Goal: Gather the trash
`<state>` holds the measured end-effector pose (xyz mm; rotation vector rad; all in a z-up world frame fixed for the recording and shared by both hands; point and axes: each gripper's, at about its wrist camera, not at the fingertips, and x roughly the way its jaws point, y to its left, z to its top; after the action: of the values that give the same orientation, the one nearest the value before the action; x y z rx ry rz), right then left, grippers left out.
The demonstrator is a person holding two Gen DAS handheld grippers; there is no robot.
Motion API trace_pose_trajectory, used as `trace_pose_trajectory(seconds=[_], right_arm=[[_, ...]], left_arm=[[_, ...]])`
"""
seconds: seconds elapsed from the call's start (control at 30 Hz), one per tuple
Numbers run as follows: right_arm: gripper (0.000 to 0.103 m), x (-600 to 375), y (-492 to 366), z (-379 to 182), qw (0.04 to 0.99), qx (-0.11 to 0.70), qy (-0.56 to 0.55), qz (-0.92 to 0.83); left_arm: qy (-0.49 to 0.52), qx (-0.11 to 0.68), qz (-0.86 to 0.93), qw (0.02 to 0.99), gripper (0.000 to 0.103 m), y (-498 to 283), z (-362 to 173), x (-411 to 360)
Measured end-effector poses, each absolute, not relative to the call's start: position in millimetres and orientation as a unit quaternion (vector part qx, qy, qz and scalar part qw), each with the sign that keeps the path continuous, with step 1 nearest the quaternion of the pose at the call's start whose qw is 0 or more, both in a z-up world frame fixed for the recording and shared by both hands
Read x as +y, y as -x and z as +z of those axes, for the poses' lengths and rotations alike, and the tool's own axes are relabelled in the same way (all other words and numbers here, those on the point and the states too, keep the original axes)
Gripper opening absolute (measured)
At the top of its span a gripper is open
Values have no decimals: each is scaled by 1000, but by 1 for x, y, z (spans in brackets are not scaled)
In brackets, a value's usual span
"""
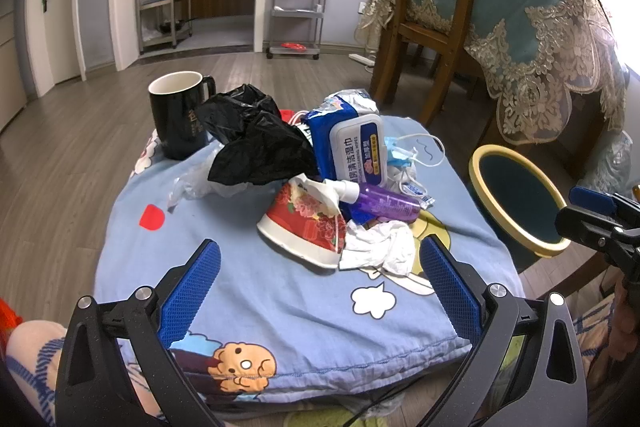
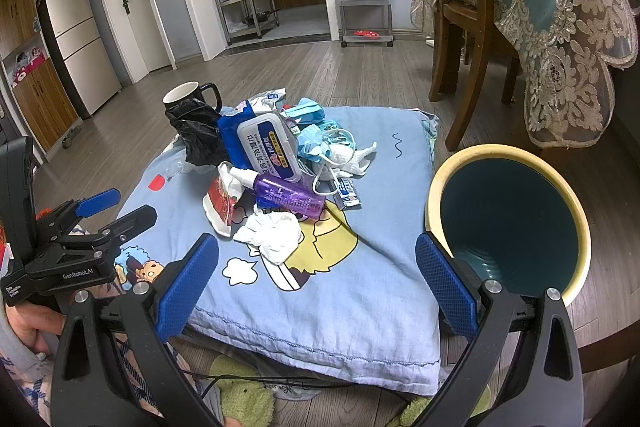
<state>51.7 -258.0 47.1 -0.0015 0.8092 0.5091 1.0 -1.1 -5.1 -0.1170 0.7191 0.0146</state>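
Note:
A trash pile lies on a blue cartoon cushion point(image 1: 248, 291) point(image 2: 360, 291): a crumpled white tissue point(image 1: 380, 247) point(image 2: 272, 233), a crushed red paper cup point(image 1: 308, 227) point(image 2: 220, 203), a purple spray bottle point(image 1: 384, 203) point(image 2: 288, 197), a wet-wipes pack point(image 1: 356, 147) point(image 2: 268, 143), a black plastic bag point(image 1: 256, 143) point(image 2: 200, 135) and blue face masks point(image 2: 312, 139). My left gripper point(image 1: 320, 287) point(image 2: 120, 207) hangs open just short of the cup and tissue. My right gripper point(image 2: 316, 283) point(image 1: 576, 211) is open too, near the tissue. Neither holds anything.
A yellow-rimmed teal bin point(image 1: 480, 163) point(image 2: 436, 187) stands right of the cushion. A black mug point(image 1: 180, 119) point(image 2: 188, 95) sits at the cushion's far left corner. A wooden chair point(image 1: 432, 7) and a lace-draped table point(image 1: 540, 27) stand behind on the right.

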Motion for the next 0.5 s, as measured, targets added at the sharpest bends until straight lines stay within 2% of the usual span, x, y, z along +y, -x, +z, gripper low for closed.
trace_pose_trajectory(seconds=[0.5], right_arm=[[97, -258, -52, 47, 887, 390, 1, 245]], left_arm=[[55, 357, 5, 932, 98, -2, -7, -4]])
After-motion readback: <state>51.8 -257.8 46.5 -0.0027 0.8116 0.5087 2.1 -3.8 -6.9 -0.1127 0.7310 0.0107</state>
